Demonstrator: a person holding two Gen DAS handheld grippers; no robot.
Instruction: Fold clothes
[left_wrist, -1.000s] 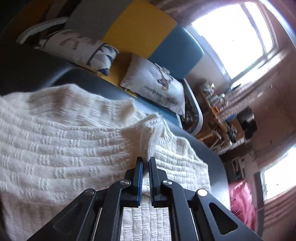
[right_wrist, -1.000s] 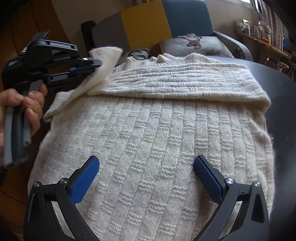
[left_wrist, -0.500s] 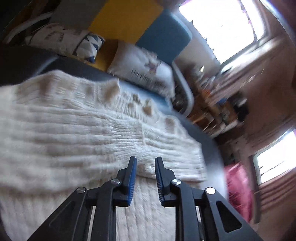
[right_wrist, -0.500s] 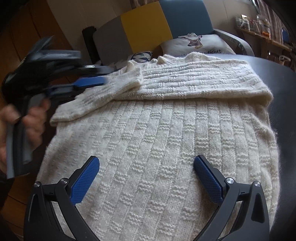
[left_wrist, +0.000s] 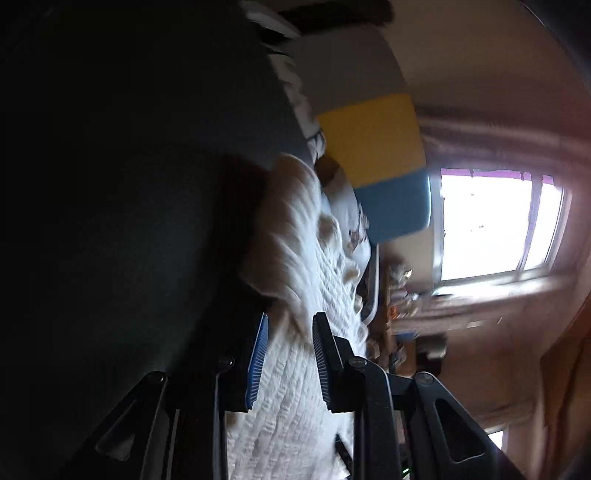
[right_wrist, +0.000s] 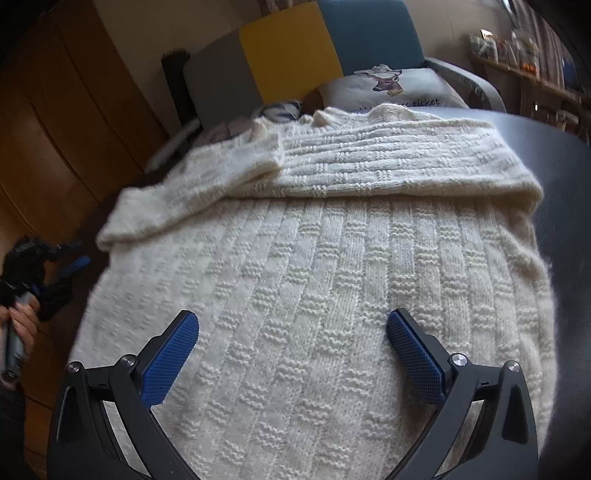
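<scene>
Left tool (right_wrist: 55, 273) is off the desk's left edge w/ jaws just opened, nothing gripped. Right tool (right_wrist: 291, 354) gapes wide over the cream sweater (right_wrist: 332, 280), lying flat on the dark desk (right_wrist: 554, 155), sleeve folded across.

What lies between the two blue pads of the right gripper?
In the right wrist view, only the cream knitted sweater lies between them; the right gripper stands wide open over it.

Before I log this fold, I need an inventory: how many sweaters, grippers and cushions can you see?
Sweaters: 1, the cream knit sweater
Grippers: 2, the left gripper and the right gripper
Cushions: 2, the deer cushion and the patterned cushion
Total: 5
</scene>
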